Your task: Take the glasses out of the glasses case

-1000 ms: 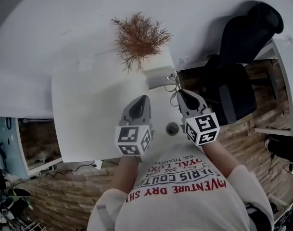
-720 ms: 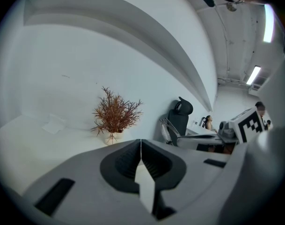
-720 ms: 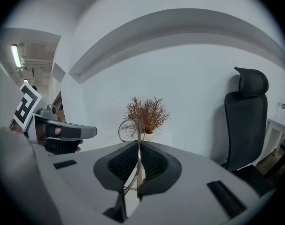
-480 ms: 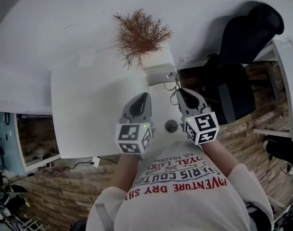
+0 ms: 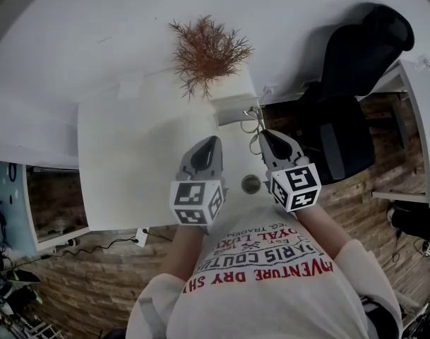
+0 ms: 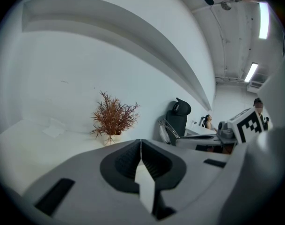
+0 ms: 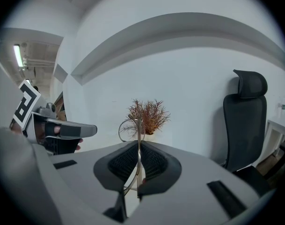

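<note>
Thin wire-framed glasses (image 5: 254, 123) hang from the tip of my right gripper (image 5: 261, 135), above the table's far right part. In the right gripper view the pads are shut on the frame (image 7: 139, 129), and one round lens rim shows to the left of the jaws of my right gripper (image 7: 139, 143). A pale grey oblong case (image 5: 233, 109) lies just beyond, next to the plant. My left gripper (image 5: 214, 143) hovers beside the right one, shut, with nothing between the pads of the left gripper (image 6: 141, 146). The glasses (image 6: 166, 131) also show in the left gripper view.
A dried reddish plant (image 5: 206, 54) stands at the far edge of the white table (image 5: 137, 154). A round cable hole (image 5: 251, 183) sits in the table near the person. A black office chair (image 5: 349, 83) stands to the right, and the table's right edge is close to my right gripper.
</note>
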Demonstrator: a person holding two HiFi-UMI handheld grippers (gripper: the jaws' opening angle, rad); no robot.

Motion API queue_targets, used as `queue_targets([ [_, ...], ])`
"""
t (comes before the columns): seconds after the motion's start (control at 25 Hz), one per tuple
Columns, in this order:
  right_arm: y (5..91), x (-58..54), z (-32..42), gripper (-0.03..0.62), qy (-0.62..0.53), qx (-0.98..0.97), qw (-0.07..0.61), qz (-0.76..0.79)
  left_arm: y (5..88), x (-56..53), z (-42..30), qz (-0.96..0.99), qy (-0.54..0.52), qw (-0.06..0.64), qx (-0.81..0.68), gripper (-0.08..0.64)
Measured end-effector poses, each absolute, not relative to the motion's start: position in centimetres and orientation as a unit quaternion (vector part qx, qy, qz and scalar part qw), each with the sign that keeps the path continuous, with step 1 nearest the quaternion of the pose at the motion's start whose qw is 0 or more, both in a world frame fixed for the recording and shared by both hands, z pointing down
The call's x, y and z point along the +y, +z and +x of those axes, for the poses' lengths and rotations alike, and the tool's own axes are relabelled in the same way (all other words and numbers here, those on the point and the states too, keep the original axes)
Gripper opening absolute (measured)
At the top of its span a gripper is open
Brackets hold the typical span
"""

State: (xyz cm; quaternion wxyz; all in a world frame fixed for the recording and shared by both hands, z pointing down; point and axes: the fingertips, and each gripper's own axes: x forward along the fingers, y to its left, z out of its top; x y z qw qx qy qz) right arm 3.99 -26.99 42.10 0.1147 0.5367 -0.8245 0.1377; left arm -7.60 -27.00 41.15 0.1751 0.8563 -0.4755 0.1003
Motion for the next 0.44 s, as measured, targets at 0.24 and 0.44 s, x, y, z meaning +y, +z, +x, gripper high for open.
queue_targets([
  [0.24, 42.03, -26.64, 4.22, 0.025, 0.141, -0.824, 0.111, 0.538, 41.02, -26.86, -7.46, 0.856, 0.098, 0.174, -0.477, 0.009],
  [0.44, 42.08, -26.27, 4.47, 0.025, 0.142, -0.822, 0.112, 0.54, 40.96, -26.4, -6.96, 0.858, 0.1, 0.173, -0.473, 0.009],
])
